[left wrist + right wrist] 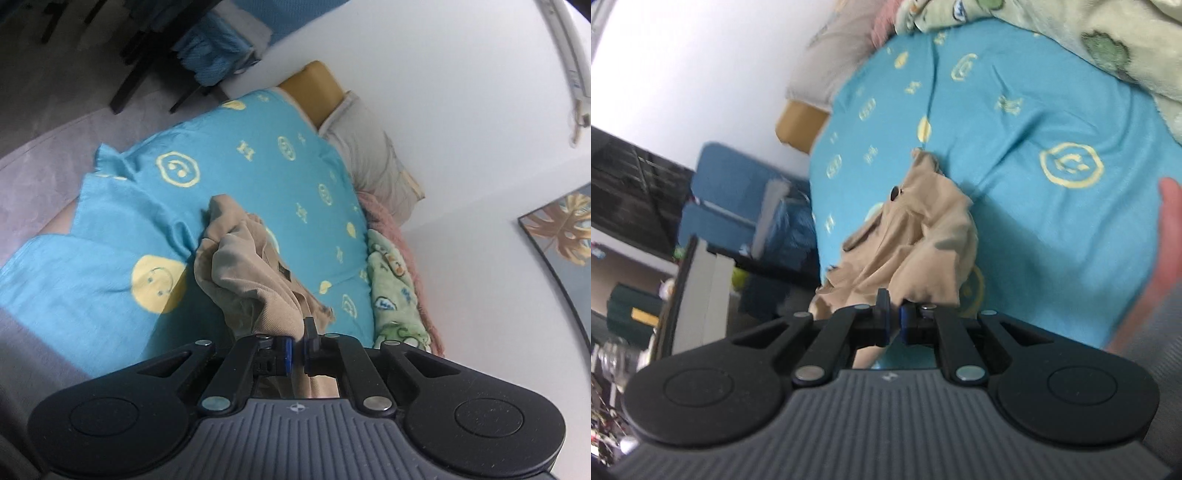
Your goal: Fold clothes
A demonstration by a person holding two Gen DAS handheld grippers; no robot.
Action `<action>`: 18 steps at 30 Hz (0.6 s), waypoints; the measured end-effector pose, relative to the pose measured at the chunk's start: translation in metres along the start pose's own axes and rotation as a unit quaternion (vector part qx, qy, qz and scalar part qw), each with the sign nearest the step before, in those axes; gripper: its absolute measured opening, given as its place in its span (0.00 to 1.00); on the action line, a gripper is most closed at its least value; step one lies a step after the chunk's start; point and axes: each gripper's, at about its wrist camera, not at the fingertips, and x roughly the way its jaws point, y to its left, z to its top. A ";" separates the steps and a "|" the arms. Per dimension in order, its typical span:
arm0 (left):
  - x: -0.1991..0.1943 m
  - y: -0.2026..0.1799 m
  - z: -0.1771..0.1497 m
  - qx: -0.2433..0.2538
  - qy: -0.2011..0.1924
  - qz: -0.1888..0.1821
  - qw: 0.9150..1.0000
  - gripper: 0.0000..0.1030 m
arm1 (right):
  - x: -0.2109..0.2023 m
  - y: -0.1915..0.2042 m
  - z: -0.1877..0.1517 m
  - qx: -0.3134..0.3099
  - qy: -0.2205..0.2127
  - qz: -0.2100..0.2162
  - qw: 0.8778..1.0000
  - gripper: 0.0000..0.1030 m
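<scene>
Tan garment: pinched between closed fingers of left gripper and right gripper; blue sheet seen beyond the fingers.

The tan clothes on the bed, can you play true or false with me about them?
1. Both grippers are shut on the tan garment. True: the left gripper and right gripper each pinch it.
2. The bedsheet is red. False: it is blue with yellow smiley faces.
3. The garment is neatly folded. False: it hangs bunched and crumpled.
4. A green blanket lies at the sheet's edge. True.
5. The wall is black. False: it is white.
</scene>
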 end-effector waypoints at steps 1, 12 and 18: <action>0.003 -0.002 0.004 -0.006 0.002 0.000 1.000 0.05 | 0.003 0.003 0.005 -0.002 -0.004 0.000 1.000 0.08; 0.124 -0.060 0.078 0.059 -0.048 0.091 0.993 0.06 | 0.102 0.046 0.082 -0.014 -0.062 -0.018 0.998 0.08; 0.185 -0.044 0.102 0.091 -0.038 0.105 0.990 0.07 | 0.161 0.035 0.107 -0.016 -0.046 -0.029 0.998 0.09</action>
